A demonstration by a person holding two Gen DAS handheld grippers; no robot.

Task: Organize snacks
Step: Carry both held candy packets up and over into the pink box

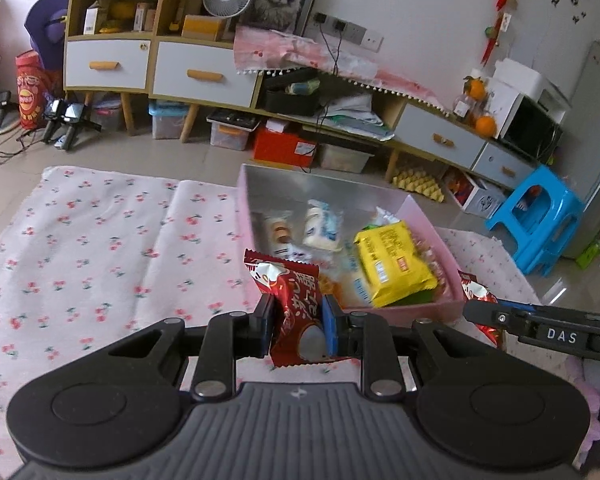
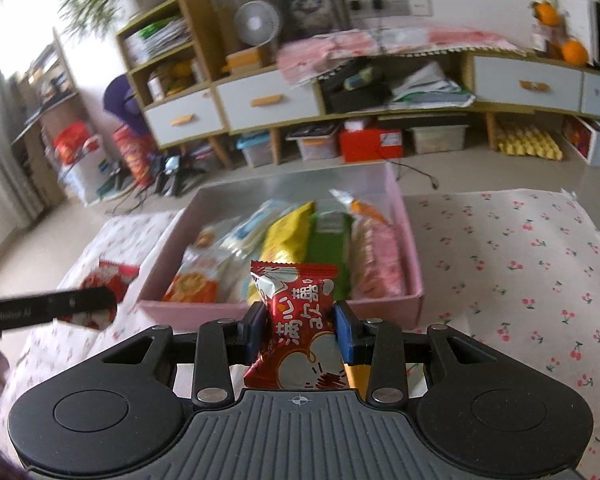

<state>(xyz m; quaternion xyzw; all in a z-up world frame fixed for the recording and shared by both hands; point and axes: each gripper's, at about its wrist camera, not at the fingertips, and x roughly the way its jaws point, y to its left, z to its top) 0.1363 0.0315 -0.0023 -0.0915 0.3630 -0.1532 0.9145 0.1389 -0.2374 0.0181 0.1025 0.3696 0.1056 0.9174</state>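
In the left wrist view my left gripper (image 1: 298,322) is shut on a small red snack packet (image 1: 290,300), held upright just short of the pink box's near-left corner. The pink box (image 1: 428,308) holds a yellow bag (image 1: 392,264), white wrapped snacks (image 1: 322,226) and more. My right gripper (image 2: 300,326) is shut on another red packet (image 2: 300,320) in front of the pink box (image 2: 284,310), which is packed with yellow (image 2: 288,236), green (image 2: 330,240) and pink (image 2: 380,264) bags. The other gripper's arm shows at the right (image 1: 540,326) and at the left (image 2: 48,308), each with its red packet.
The box sits on a white cloth with red cherries (image 1: 100,248). Beyond the cloth lie tiled floor, low cabinets with white drawers (image 1: 204,74), storage bins beneath them and a blue plastic stool (image 1: 536,220). The cloth spreads right of the box (image 2: 520,264).
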